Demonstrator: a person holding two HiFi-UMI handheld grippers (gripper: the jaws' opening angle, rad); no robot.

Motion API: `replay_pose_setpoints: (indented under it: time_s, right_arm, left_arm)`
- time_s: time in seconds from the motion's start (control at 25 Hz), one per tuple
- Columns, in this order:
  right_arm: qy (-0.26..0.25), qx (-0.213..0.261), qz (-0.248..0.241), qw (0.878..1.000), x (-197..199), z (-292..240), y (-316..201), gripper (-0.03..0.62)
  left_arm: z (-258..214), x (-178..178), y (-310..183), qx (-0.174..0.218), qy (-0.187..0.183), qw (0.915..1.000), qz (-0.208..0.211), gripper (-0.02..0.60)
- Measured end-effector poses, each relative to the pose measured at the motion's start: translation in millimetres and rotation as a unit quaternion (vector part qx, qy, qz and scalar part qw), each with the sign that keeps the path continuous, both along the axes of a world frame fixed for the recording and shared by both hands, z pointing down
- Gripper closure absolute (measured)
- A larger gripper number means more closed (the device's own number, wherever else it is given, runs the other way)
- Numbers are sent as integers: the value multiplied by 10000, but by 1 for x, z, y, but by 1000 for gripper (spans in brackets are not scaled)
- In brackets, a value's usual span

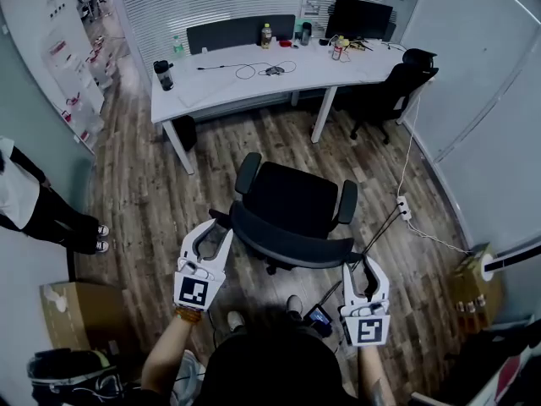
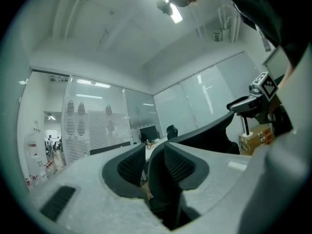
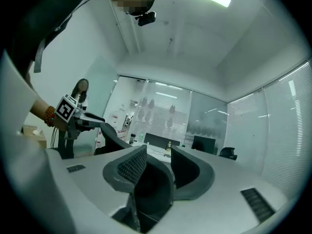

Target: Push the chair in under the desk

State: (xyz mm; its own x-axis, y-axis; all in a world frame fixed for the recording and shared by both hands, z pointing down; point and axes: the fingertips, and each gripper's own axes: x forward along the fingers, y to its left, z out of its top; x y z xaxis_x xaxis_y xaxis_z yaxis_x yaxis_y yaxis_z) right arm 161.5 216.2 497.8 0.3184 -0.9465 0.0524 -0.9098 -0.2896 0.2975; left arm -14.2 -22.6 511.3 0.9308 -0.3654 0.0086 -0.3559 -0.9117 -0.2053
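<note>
A black office chair [image 1: 292, 194] stands on the wood floor, its seat facing the white desk [image 1: 221, 81] farther off. Its curved backrest [image 1: 287, 242] is nearest me. My left gripper [image 1: 223, 228] is shut on the backrest's left end. My right gripper [image 1: 359, 264] is shut on its right end. In the left gripper view the dark backrest edge [image 2: 204, 135] runs from between the jaws of the left gripper [image 2: 156, 156] over to the right gripper [image 2: 253, 103]. The right gripper view shows the same from the other side, the rim [image 3: 109, 135] leading out from the right gripper [image 3: 157, 159].
On the desk are a dark bottle [image 1: 163, 74], cables and a monitor [image 1: 360, 17]. A second black chair [image 1: 394, 87] stands at the desk's right end. A person [image 1: 38, 208] stands at the left. Cardboard boxes [image 1: 72, 311] [image 1: 467, 284] and a power strip [image 1: 403, 207] lie on the floor.
</note>
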Motion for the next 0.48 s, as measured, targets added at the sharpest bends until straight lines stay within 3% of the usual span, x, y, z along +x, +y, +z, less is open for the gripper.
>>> replay_pose_setpoints:
  time_s: [0.12,0.24,0.48]
  right_arm:
    - [215,-304,-125,9992,4,16,10,439]
    - [122,-723,-83,9973,7,36,10,427]
    - [28,-1264,-463,9909,9,72,3,390]
  left_arm:
    - [9,0,-5,33,-23,9998,179,454]
    - [20,1,-11,37,-121,9993,359,435]
    - [57,12,-15,418,-727,9920,946,372]
